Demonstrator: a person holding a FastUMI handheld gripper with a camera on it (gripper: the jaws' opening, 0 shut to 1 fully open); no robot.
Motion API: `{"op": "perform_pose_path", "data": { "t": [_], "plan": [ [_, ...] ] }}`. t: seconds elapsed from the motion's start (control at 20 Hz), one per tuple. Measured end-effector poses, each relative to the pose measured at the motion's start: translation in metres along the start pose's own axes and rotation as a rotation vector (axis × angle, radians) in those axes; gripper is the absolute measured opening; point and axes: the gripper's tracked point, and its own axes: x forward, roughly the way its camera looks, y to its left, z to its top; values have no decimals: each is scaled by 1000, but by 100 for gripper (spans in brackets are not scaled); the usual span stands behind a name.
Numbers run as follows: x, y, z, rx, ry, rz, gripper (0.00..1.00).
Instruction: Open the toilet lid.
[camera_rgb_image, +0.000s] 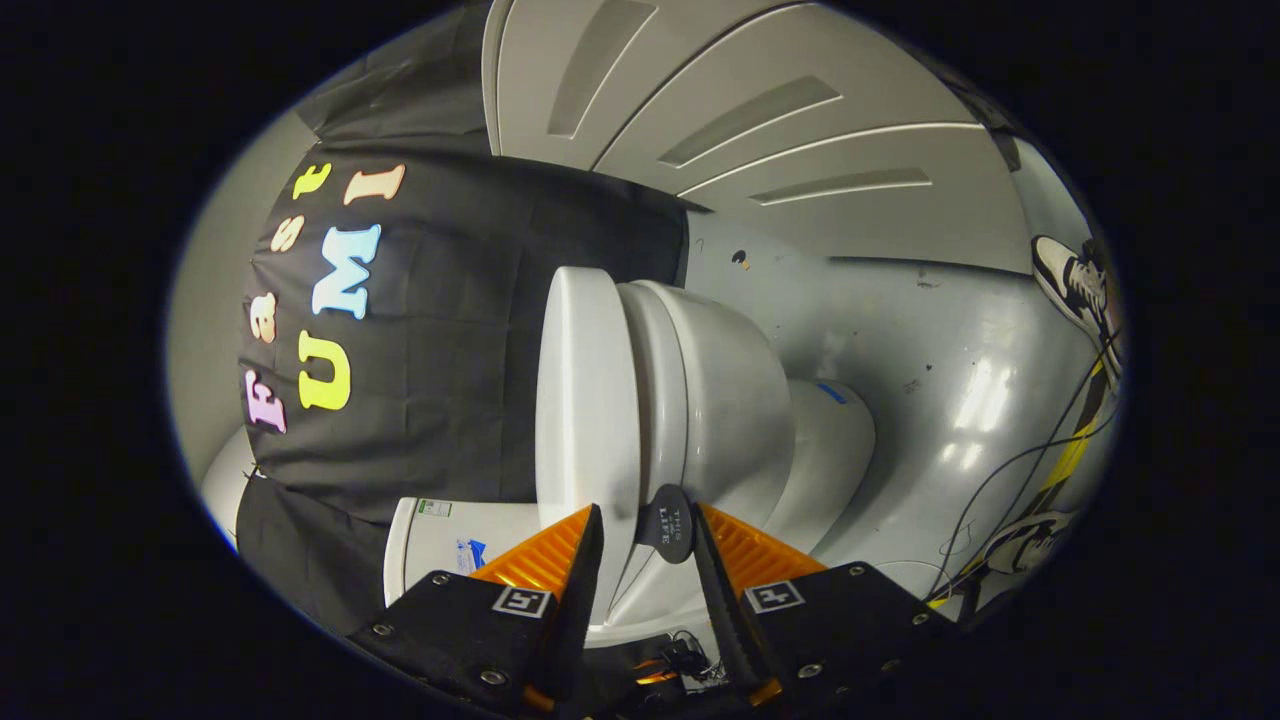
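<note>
Gripper view: the whole scene was rolled on its side. The white ceramic toilet lay across the middle, its bowl swelling toward three o'clock and its boxy white cistern at about seven o'clock of the bowl, against the black cloth wall. The smooth white plastic toilet lid was down on the seat, seen edge-on as a tall pale slab at the nine o'clock side of the bowl.

A small dark round tab stuck out from the lid's front rim, at the six o'clock end of the slab. The gripper reached up from six o'clock with its two fingers parted; one finger sat at the tab's nine o'clock side, over the lid's outer face, the other at its three o'clock side. The tab and the lid's rim stood in the gap, and whether either finger touched them could not be told.

Beyond the bowl, at three o'clock, the glossy grey floor carried thin dark cables, with two black-and-white sneakers at its far edge.
</note>
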Motion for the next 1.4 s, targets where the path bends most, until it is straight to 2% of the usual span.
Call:
{"op": "perform_pose_path", "data": {
  "t": [0.1,0.2,0.25,0.35,0.55,0.85,0.95,1.05,1.2,1.4],
  "plan": [
    [2,-3,1,16,-11,-3,49],
    [4,-7,2,34,-11,-4,38],
    [4,-7,3,42,-13,0,29],
    [5,-8,4,48,-15,6,20],
    [6,-6,5,39,-9,12,11],
    [7,-10,6,44,-14,3,8],
    [3,-3,8,48,-25,27,8],
    [4,-2,8,8,-32,8,0],
    [0,3,8,-132,-48,-46,0],
    [-11,28,9,-235,-75,-44,0]
  ]
}}
